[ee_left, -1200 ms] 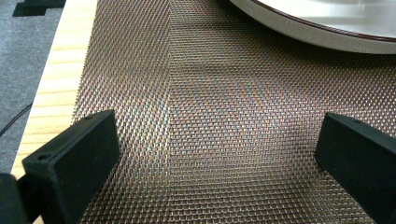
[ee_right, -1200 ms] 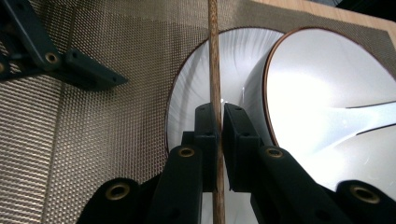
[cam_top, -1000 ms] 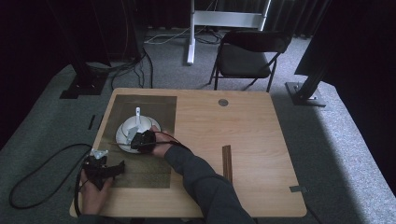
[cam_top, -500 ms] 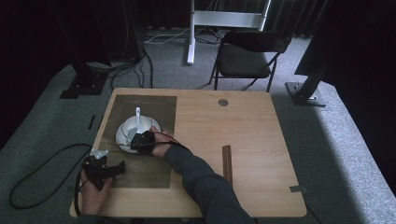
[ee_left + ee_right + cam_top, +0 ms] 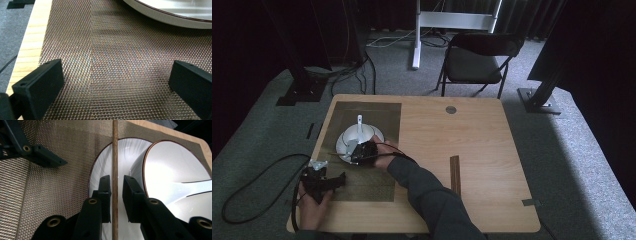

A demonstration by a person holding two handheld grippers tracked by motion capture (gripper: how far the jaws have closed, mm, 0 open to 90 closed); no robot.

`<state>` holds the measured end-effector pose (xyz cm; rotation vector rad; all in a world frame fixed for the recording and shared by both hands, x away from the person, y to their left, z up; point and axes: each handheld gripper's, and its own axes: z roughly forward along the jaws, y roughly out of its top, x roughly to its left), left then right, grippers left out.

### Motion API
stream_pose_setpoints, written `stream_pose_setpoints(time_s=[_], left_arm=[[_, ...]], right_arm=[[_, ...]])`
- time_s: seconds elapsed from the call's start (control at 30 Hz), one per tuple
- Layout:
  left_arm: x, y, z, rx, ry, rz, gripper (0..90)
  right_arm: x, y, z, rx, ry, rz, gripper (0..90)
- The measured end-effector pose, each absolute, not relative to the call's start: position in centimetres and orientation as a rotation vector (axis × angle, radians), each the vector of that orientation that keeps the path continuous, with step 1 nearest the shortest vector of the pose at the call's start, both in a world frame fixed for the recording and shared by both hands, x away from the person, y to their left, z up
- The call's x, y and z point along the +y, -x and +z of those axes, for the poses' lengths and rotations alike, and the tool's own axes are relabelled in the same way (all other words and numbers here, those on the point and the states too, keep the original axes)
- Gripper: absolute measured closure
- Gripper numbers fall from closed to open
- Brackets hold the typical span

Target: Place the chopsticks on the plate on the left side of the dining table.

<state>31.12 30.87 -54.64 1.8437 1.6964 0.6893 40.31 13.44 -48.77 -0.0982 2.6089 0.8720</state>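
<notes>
Chopstick [image 5: 115,170]: thin brown wooden stick, running straight up the right gripper view between the two black jaws. It crosses the saucer [image 5: 100,167] rim and reaches out over the mat [image 5: 50,182]. In the high view its tip pokes out left of the right gripper [image 5: 357,154], low over the saucer's near edge.

Right gripper [image 5: 115,197]: jaws nearly closed around the chopstick, one pad against it on the left, a thin gap visible on the right. Firm clamp or loose hold cannot be told.

Bowl [image 5: 175,170]: white, dark rim line, sits on the saucer, just right of the jaws. A white spoon [image 5: 359,122] stands in it, handle toward the far side of the table.

Saucer and bowl rest on the woven metallic mat, at the left half of the wooden table [image 5: 472,150].

Left gripper [image 5: 324,179]: near the table's front-left corner, on the mat's near end, held in a hand [image 5: 312,210]. Jaws spread wide, nothing between them but mat [image 5: 112,70]; saucer edge [image 5: 170,17] lies ahead.

A second dark stick [image 5: 455,175] lies flat on bare wood, well right of the mat.
</notes>
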Motion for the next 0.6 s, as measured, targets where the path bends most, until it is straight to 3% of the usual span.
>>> stream_pose_setpoints(time_s=[0.6], left_arm=[[30.9,-31.1,-54.6,1.696,-1.844,0.689,0.2]], right_arm=[[12.1,-39.3,-46.8,2.583,0.090,0.919,73.5]])
